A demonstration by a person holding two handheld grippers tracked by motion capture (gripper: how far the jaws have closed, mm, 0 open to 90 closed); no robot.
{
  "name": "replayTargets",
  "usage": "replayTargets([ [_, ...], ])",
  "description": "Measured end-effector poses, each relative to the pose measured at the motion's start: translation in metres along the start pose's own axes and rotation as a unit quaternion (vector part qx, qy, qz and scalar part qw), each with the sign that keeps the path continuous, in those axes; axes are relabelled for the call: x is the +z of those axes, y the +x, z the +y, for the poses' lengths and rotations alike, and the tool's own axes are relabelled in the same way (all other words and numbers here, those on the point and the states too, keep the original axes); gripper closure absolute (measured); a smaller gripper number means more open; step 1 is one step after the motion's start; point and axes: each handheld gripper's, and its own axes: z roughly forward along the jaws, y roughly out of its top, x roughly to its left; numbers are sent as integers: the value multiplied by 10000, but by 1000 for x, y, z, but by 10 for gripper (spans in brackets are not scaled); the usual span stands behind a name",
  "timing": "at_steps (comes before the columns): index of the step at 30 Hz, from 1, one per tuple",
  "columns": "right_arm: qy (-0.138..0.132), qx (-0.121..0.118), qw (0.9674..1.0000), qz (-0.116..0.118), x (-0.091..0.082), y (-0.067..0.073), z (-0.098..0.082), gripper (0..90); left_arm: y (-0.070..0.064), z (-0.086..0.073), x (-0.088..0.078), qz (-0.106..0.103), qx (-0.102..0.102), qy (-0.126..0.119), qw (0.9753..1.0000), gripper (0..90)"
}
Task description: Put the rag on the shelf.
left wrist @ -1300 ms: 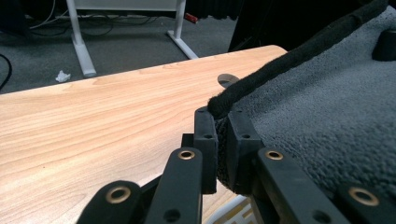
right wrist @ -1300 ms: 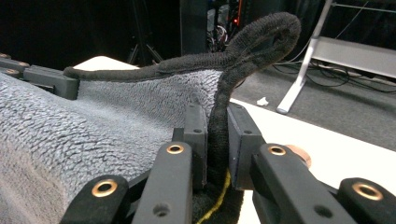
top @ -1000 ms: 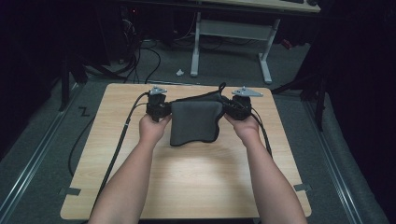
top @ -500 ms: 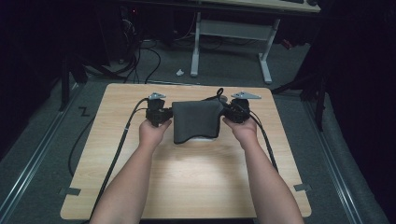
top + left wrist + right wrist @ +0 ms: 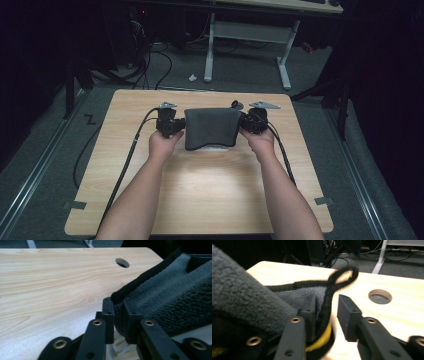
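A dark grey folded towel (image 5: 210, 127) lies on the wooden table (image 5: 200, 195) between my two grippers. My left gripper (image 5: 181, 127) is at its left edge; in the left gripper view the jaws (image 5: 118, 312) have just been opening slightly, and the towel's (image 5: 170, 297) hem still fills the narrow gap. My right gripper (image 5: 243, 125) is at the right edge. Its jaws (image 5: 327, 312) have just been opening: the towel's (image 5: 242, 297) black hem and hanging loop (image 5: 342, 275) rest against one jaw, with a clear gap to the other.
A round cable hole (image 5: 235, 105) is in the table just behind the towel's right corner. Something white (image 5: 215, 148) peeks out under the towel's near edge. Cables trail from both grippers toward the table's near side. A desk frame (image 5: 245, 45) stands on the floor beyond.
The towel has sunk and settled flatter on the table, its near edge now shorter in the high view. Both hands dropped slightly with it.
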Motion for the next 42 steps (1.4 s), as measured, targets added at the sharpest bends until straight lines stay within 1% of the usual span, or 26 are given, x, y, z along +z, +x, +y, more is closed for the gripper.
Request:
replayTargets([
  [1,-10,-16,10000,-35,-1,-1,1,628,0,0,0,6,-2,2,10000,788],
  [3,-27,8,10000,-91,-3,-3,2,601,1,1,-1,-7,-74,26,10000,751],
  [6,-47,-68,9997,-212,-6,-4,4,597,3,3,-3,116,-79,20,9999,726],
  [7,-92,-71,9997,-197,-7,-5,5,593,4,3,-5,125,-103,13,9999,711],
  [10,-161,-142,9993,-302,-12,-5,8,590,8,3,-10,189,-139,-70,9997,664],
  [12,-157,-164,9992,-337,-14,-4,9,589,9,3,-12,187,-189,-97,9996,645],
  [13,-158,-228,9990,-364,-15,-4,9,588,9,3,-14,213,-181,-111,9995,643],
  [16,-154,-276,9985,-443,-18,-3,9,586,8,4,-17,288,-62,-143,9995,632],
  [19,-137,-322,9982,-489,-22,-4,10,581,7,4,-20,355,-22,-142,9993,629],
  [21,-126,-322,9979,-542,-25,-4,10,578,8,4,-22,381,-13,-136,9992,622],
  [23,-157,-327,9977,-577,-28,-5,11,577,7,4,-24,456,30,-118,9989,615],
  [25,-176,-328,9975,-603,-31,-5,12,573,7,4,-28,456,47,-136,9989,615],
  [27,-170,-382,9970,-644,-34,-5,13,569,6,4,-31,493,107,-157,9986,609],
  [30,-138,-440,9964,-712,-37,-6,12,561,8,2,-37,507,67,-217,9985,600],
  [31,-139,-414,9965,-716,-39,-5,11,559,8,1,-39,529,69,-223,9983,597],
  [33,-243,-390,9964,-709,-43,-6,8,559,8,-1,-43,567,61,-224,9981,592],
  [35,-208,-335,9966,-717,-48,-7,4,552,8,-3,-49,585,84,-248,9979,587],
  [37,-145,-360,9965,-734,-51,-7,1,539,7,-4,-54,617,141,-273,9976,577],
  [38,-147,-416,9963,-740,-53,-6,-1,537,6,-5,-57,649,164,-293,9973,571],
  [40,-250,-490,9956,-757,-58,-4,-5,525,6,-7,-62,677,198,-313,9970,561],
  [42,-166,-492,9956,-776,-63,-3,-7,501,7,-10,-68,698,224,-315,9968,556],
])
